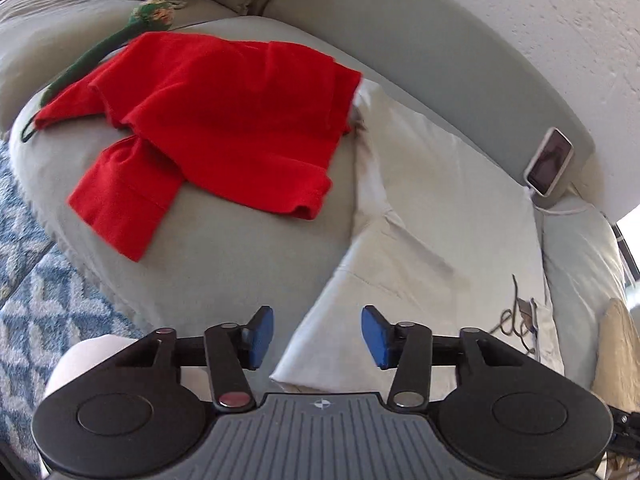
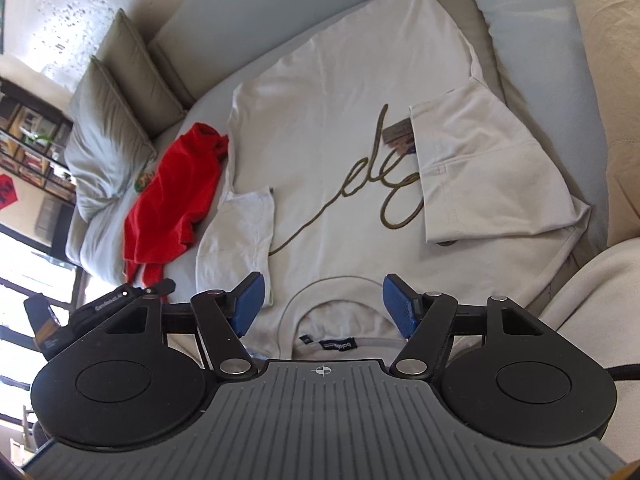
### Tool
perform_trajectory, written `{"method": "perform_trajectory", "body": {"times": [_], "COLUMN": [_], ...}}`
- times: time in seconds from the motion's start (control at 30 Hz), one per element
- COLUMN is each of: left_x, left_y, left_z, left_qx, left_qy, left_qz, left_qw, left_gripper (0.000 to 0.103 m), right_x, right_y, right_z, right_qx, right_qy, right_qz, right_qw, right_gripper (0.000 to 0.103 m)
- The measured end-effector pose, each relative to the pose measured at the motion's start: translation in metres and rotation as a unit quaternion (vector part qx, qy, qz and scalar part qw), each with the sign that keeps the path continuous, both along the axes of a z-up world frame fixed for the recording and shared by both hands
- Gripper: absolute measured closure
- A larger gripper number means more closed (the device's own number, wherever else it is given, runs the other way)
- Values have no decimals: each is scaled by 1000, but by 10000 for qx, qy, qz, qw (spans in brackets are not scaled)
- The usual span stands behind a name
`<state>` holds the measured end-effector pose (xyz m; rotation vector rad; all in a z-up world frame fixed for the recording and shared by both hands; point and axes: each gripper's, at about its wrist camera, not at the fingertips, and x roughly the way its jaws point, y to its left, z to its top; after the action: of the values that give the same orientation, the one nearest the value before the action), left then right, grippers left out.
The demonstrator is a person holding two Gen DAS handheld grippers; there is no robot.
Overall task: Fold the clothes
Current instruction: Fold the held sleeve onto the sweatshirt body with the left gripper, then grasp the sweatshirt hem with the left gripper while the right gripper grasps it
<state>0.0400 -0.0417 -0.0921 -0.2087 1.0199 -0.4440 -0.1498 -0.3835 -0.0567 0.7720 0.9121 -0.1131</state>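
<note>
Both grippers, left (image 1: pixel 317 336) and right (image 2: pixel 323 306), hover wide over a white T-shirt (image 2: pixel 340 140) spread on the sofa (image 1: pixel 240 272), red shirt (image 1: pixel 216 120) beside it.

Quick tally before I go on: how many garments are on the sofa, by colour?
White: 1, the white T-shirt, spread flat with both sleeves folded in.
Red: 1, the red garment, lying loose beside it.
Total: 2 garments.
Both the left gripper and right gripper are open, holding nothing.
</note>
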Motion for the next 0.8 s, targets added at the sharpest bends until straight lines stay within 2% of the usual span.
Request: {"method": "perform_trajectory", "body": {"times": [0.07, 0.1, 0.13, 0.2, 0.23, 0.33, 0.43, 0.57, 0.67, 0.77, 0.8], "left_x": [-11, -17, -21, -20, -17, -3, -10, -12, -16, -15, -13], "left_y": [-20, -33, -46, -66, -75, -82, -74, -59, -52, -57, -60], "left_z": [9, 13, 15, 11, 5, -22, -24, -15, 0, 18, 22], "left_qx": [120, 265, 415, 638, 781, 1278, 1347, 1276, 1042, 861, 823], "left_qy": [-549, -879, -1119, -1270, -1172, -432, -477, -99, -88, -193, -234], "left_qz": [-451, -689, -902, -1199, -1269, -1042, -1081, -890, -771, -724, -702], "left_qw": [9974, 9934, 9888, 9826, 9819, 9854, 9838, 9878, 9915, 9935, 9939], "left_gripper": [77, 79, 79, 76, 74, 75, 73, 73, 71, 60, 54], "right_x": [4, 6, 9, 15, 19, 16, 14, 10, -5, -11, -11], "right_y": [1, 1, -1, -7, -12, -21, -30, -42, -51, -61, -65], "right_z": [0, -1, -1, -5, -7, -21, -35, -54, -36, -12, -7], "right_qx": [-168, -303, -493, -837, -975, -1079, -1167, -1282, -911, -757, -685], "right_qy": [-28, -43, -28, -7, -8, 305, 633, 1069, 758, 342, 227], "right_qz": [28, 27, -32, -197, -300, -345, -377, -418, -587, -872, -950], "right_qw": [9999, 9995, 9988, 9963, 9948, 9931, 9904, 9851, 9912, 9927, 9929], "right_gripper": [52, 58, 58, 58, 58, 58, 56, 55, 55, 50, 45]}}
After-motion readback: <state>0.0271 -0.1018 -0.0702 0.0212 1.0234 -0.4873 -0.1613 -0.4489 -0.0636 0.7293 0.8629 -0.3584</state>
